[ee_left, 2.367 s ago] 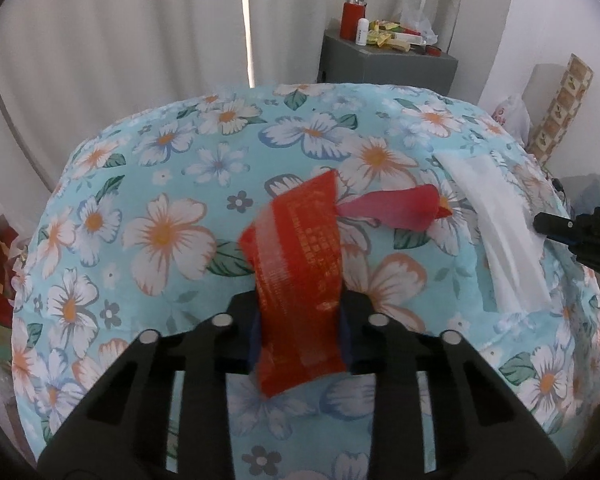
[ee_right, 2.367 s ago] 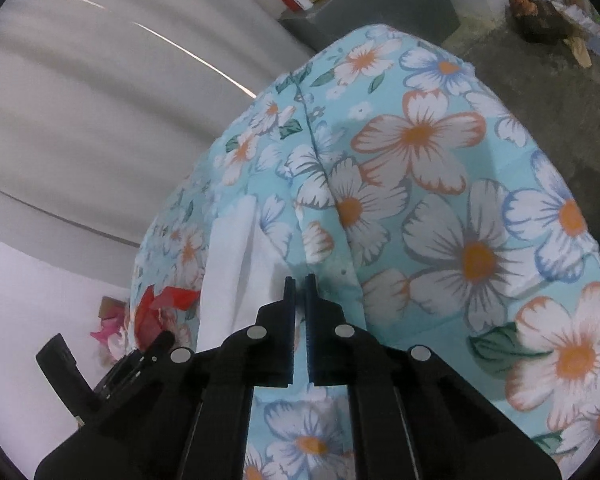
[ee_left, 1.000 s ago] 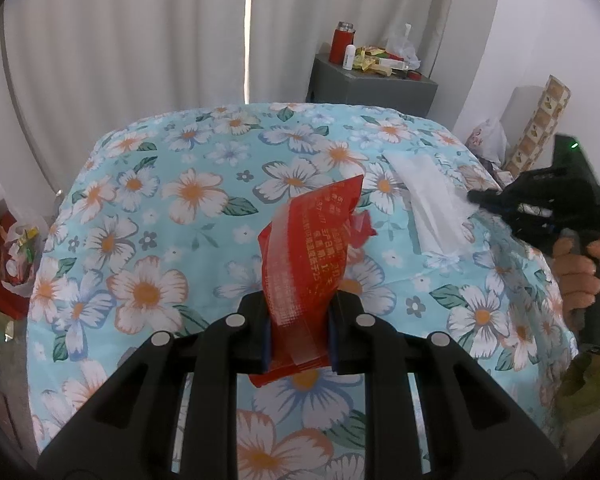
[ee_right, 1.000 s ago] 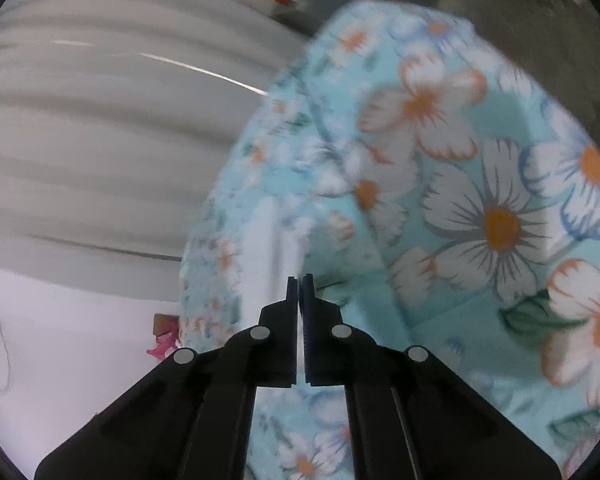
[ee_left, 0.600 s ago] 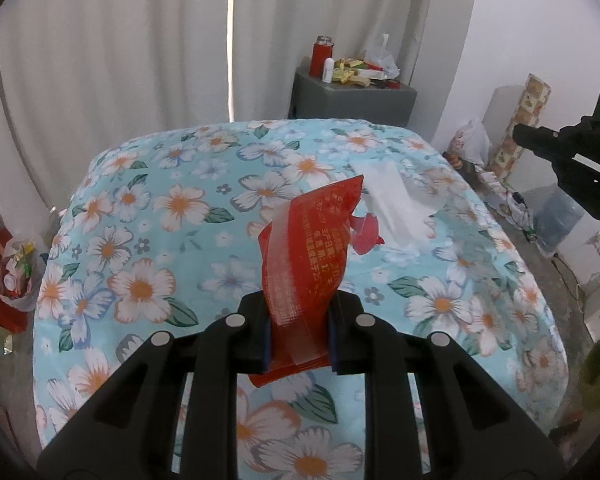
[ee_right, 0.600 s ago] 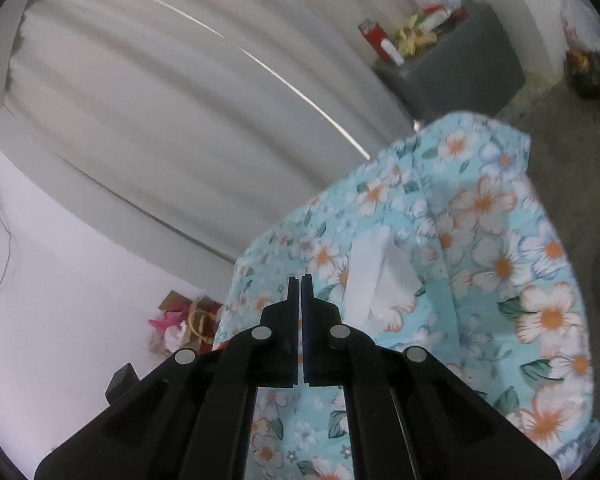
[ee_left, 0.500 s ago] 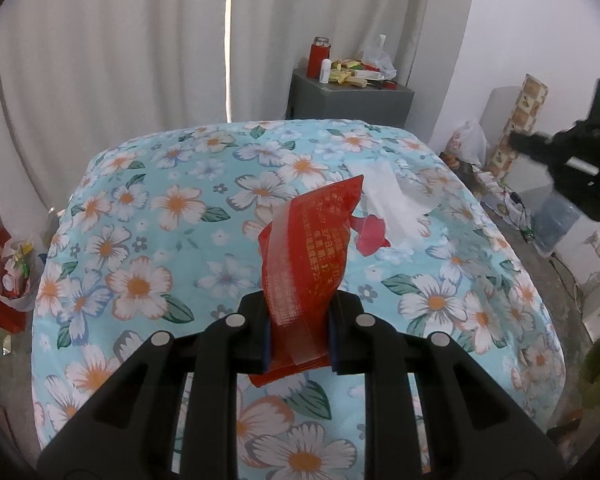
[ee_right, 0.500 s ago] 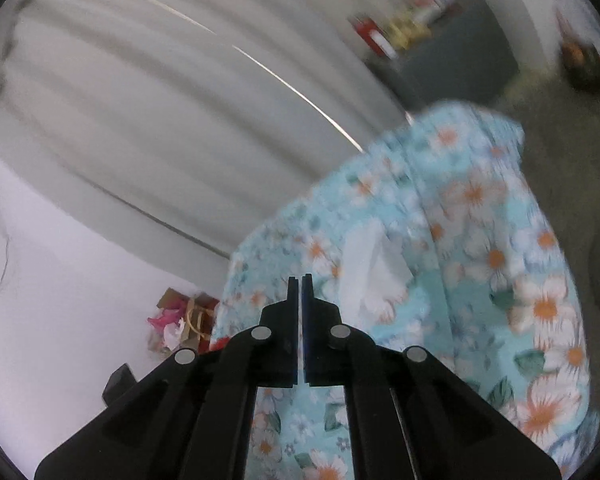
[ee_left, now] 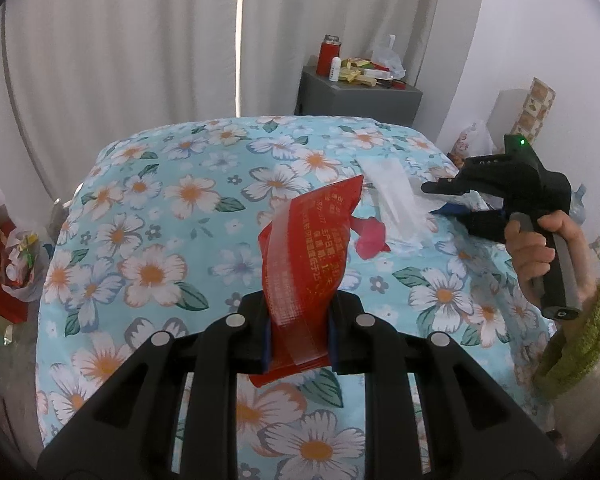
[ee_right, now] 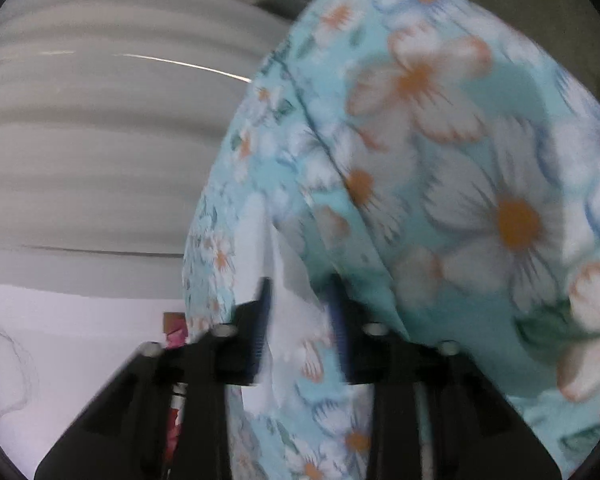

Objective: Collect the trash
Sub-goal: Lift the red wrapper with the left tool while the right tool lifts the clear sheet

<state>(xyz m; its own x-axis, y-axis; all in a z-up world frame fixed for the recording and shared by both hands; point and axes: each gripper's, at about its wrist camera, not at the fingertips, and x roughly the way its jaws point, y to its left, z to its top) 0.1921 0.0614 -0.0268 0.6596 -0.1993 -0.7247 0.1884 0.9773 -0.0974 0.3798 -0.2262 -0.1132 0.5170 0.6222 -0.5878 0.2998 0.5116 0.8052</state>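
Left gripper (ee_left: 296, 330) jaws clamping red wrapper (ee_left: 310, 264), centre frame; right gripper (ee_right: 300, 320) jaws just opening, standing apart over white tissue (ee_right: 288, 304) on floral worktop (ee_left: 152, 216).

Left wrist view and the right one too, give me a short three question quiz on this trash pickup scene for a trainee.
1. True or false: the left gripper is empty.
2. Which trash item lies on the floral tablecloth nearest the right gripper?
A. white tissue
B. brown paper cup
C. green bottle
3. Fill in: a small ___ scrap lies on the cloth just beyond the held wrapper.

Key:
1. False. Its fingers are shut on the red wrapper.
2. A. The right gripper's fingers have just been opening, with the tissue showing between them in the blurred right wrist view.
3. Red.
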